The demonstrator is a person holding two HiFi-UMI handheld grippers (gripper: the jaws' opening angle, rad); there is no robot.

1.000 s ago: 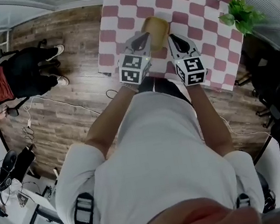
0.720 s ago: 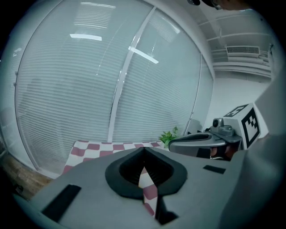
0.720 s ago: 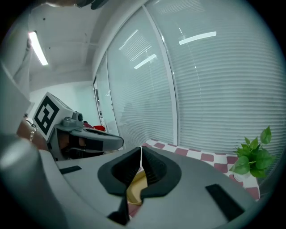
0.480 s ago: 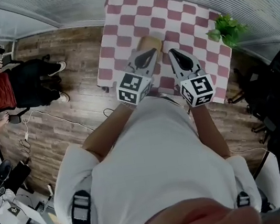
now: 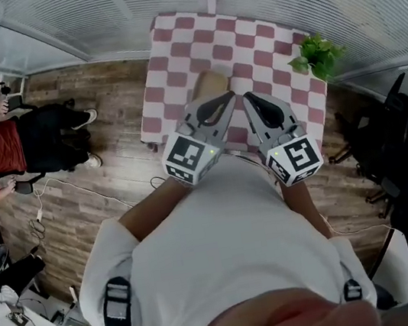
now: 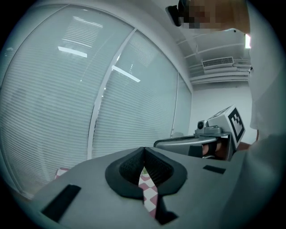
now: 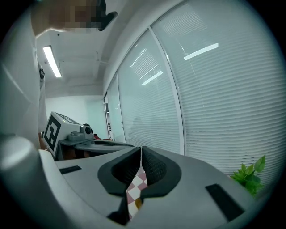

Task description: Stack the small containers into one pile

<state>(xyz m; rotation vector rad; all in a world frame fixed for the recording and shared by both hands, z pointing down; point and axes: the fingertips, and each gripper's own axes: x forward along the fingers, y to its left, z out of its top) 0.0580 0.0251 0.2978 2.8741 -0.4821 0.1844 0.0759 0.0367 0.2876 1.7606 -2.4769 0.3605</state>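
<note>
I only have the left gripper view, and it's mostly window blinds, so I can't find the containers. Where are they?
Observer: The head view shows one tan container on the checkered tablecloth, just beyond the left gripper.
Operator: Is the right gripper carrying anything?
Observer: No. The right gripper has its jaws together with nothing between them.
Operator: Anything else on the table?
Observer: A green plant at the table's right edge.
</note>
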